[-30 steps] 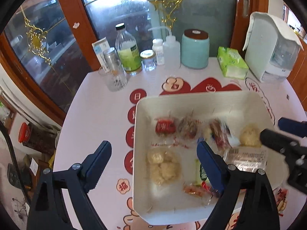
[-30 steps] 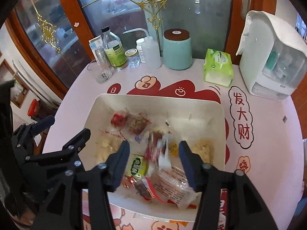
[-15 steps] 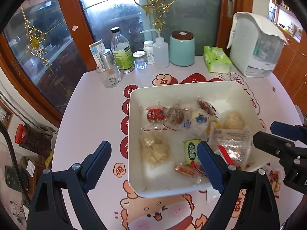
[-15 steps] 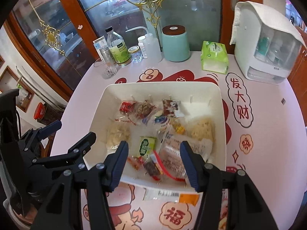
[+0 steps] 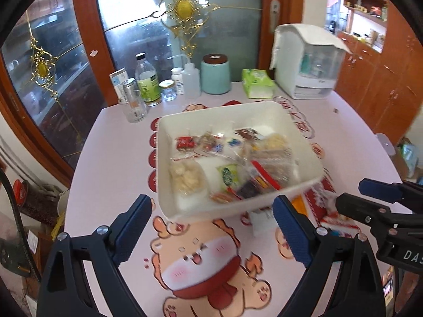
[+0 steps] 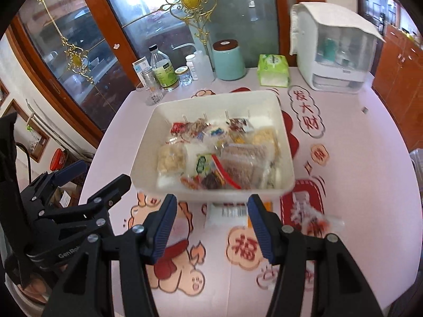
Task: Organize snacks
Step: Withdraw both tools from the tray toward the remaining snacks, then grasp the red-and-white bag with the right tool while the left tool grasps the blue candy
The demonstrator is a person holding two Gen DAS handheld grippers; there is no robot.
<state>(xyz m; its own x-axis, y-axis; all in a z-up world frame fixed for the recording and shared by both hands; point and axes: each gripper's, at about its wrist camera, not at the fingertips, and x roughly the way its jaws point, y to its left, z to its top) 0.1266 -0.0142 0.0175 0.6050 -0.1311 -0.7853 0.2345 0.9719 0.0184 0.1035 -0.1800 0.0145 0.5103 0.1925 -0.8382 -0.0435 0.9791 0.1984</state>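
Now both tongs, left (image 5: 212, 231) and right (image 6: 211, 228), hang open and empty near the tray (image 6: 148, 174), so a low reach could knock its rim.

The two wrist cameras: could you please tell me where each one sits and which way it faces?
Left wrist: on the left gripper, angled down over the table at the white tray of snacks; its own open blue-padded fingers frame the view, and the right gripper shows at the right edge.
Right wrist: on the right gripper, angled down at the same tray; its open fingers show, the left gripper at the left.
Shared: tray, teal jar, green tissue pack.
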